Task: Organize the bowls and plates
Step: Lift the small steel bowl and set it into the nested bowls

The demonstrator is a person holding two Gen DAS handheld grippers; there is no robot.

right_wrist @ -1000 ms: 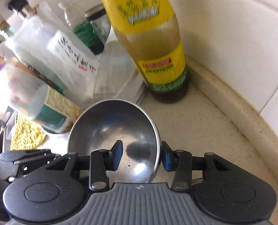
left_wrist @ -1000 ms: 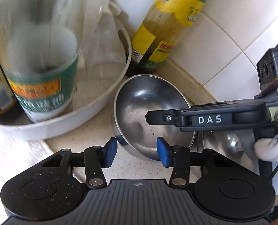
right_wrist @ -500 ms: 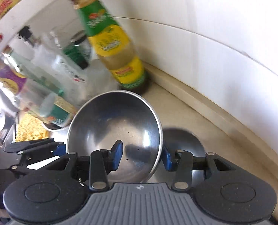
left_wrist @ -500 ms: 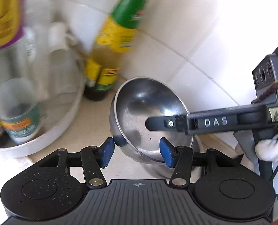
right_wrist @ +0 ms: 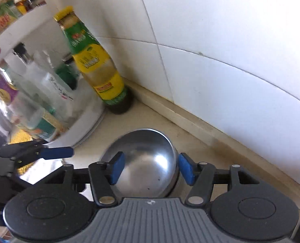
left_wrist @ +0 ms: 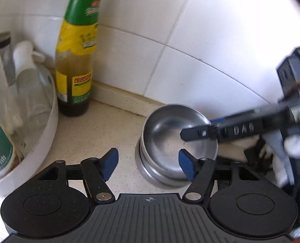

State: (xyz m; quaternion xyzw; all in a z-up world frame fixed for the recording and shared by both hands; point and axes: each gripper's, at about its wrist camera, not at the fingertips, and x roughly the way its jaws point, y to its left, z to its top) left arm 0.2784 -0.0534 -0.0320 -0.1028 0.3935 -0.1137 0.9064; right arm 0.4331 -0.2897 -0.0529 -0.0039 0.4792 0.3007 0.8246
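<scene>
Two steel bowls sit nested on the counter by the tiled wall; the upper bowl [left_wrist: 176, 129] rests inside the lower bowl [left_wrist: 160, 177]. In the right wrist view the upper bowl [right_wrist: 143, 162] lies between my right gripper's [right_wrist: 150, 167] open pads, which do not press on it. My left gripper [left_wrist: 148, 165] is open and empty; its right pad stands in front of the stack. The right gripper's finger [left_wrist: 220, 131] reaches over the bowl's rim in the left wrist view. The left gripper's finger [right_wrist: 54, 152] shows at the left in the right wrist view.
A tall oil bottle with a green and yellow label [left_wrist: 77, 60] stands left of the bowls against the wall. A white round tray [left_wrist: 38, 141] with several bottles and jars is further left. The counter's raised back edge [right_wrist: 200, 125] runs along the white tiles.
The right gripper set the tilted bowl down into the lower bowl and opened its jaws. Both grippers pulled back and up; the left gripper opened wider.
</scene>
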